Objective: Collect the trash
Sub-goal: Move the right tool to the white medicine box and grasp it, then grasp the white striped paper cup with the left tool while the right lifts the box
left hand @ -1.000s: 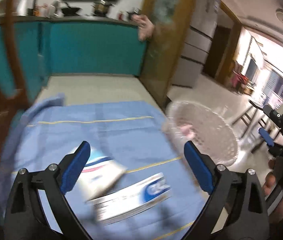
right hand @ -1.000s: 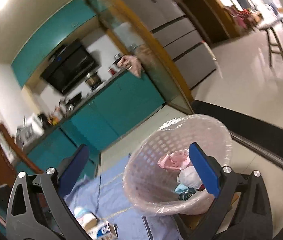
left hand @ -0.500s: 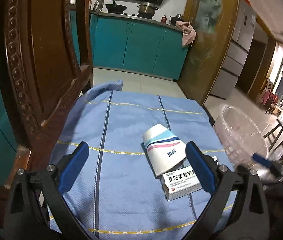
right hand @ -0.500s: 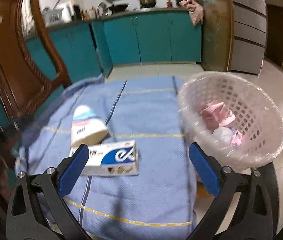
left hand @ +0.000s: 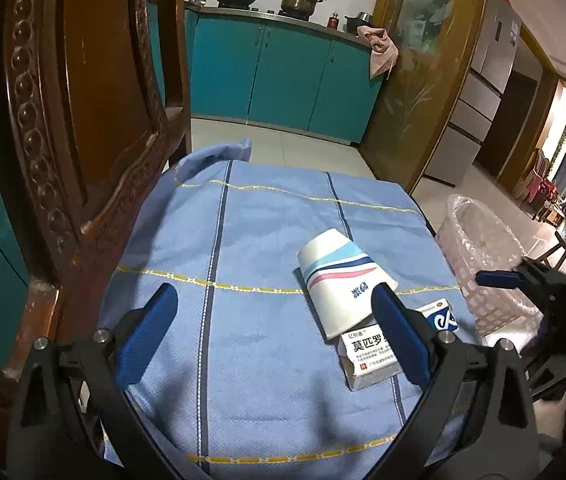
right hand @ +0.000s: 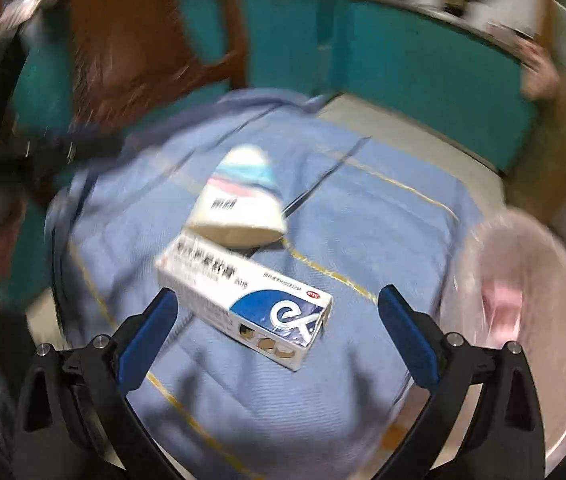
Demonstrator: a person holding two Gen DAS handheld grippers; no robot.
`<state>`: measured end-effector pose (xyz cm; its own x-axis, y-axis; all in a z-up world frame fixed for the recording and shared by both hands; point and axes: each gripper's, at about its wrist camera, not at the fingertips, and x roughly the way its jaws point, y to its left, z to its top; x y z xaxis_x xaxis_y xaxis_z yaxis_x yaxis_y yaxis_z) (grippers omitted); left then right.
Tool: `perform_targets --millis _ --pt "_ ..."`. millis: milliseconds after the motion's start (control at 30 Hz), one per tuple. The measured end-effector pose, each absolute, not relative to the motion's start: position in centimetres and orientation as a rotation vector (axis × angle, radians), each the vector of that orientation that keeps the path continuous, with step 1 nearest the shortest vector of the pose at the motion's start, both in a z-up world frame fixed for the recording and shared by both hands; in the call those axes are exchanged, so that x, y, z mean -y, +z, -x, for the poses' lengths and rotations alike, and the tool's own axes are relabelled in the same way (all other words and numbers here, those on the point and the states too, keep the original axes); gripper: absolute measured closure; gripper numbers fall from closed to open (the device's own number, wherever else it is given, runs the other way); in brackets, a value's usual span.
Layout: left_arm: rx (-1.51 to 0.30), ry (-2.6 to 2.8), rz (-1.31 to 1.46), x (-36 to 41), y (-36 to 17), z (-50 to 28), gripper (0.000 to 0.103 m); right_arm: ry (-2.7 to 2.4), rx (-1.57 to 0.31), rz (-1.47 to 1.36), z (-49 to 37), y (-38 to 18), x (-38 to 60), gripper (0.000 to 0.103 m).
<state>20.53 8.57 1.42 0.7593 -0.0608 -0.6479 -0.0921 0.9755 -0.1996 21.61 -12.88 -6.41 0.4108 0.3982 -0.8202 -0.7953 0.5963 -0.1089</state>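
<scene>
**Two light cardboard pieces wait on the blue cloth**

Left wrist view: the left hand-held gripper (left hand: 273, 330) is spread wide and empty above the blue cloth (left hand: 251, 240) on the desk. A paper cup (left hand: 341, 284) lies on its side, its rim touching a small medicine box (left hand: 375, 354). Both look light and easily crushed. The lined basket (left hand: 483, 264) stands just off the cloth's right edge.

Right wrist view, blurred: the right hand-held gripper (right hand: 277, 334) is also spread and empty, the medicine box (right hand: 247, 296) lying between its fingers. Its stiff long sides look the best place to pinch, gently.
</scene>
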Motion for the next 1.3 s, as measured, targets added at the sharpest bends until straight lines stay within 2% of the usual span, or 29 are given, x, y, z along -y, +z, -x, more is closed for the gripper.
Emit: perform_targets --millis 167,400,467,633,733,867,933,1100,1300 --pt "-0.721 0.018 0.229 -8.7 1.1 -20.8 0.006 0.901 -0.902 0.864 -21.9 -8.5 9.5 0.005" --pt "-0.738 0.014 0.232 -8.8 0.8 -20.9 0.006 0.962 -1.04 0.847 -23.5 -10.6 8.5 0.005" --pt "-0.744 0.009 0.226 -8.7 0.7 -21.0 0.006 0.958 -1.07 0.825 -23.3 -10.8 8.9 0.011" --pt "-0.757 0.003 0.225 -8.4 0.4 -21.3 0.006 0.954 -1.099 0.737 -21.9 -10.5 10.2 0.042" --pt "-0.758 -0.001 0.221 -8.2 0.4 -21.4 0.006 0.953 -1.098 0.685 -20.7 -10.2 10.8 0.052" --pt "-0.769 0.0 0.222 -8.0 0.2 -21.5 0.006 0.937 -1.035 0.616 -18.4 -9.6 11.4 0.057" --pt "-0.776 -0.007 0.221 -7.8 0.1 -21.6 0.006 0.932 -0.967 0.564 -17.2 -8.5 12.2 0.065" --pt "-0.803 -0.023 0.191 -6.5 -0.7 -22.8 0.006 0.879 -0.931 0.446 -15.4 -6.2 16.2 0.065" --pt "-0.878 -0.088 0.189 -4.2 -2.8 -25.5 0.006 0.799 -0.937 0.341 -14.5 -6.4 19.8 0.065"
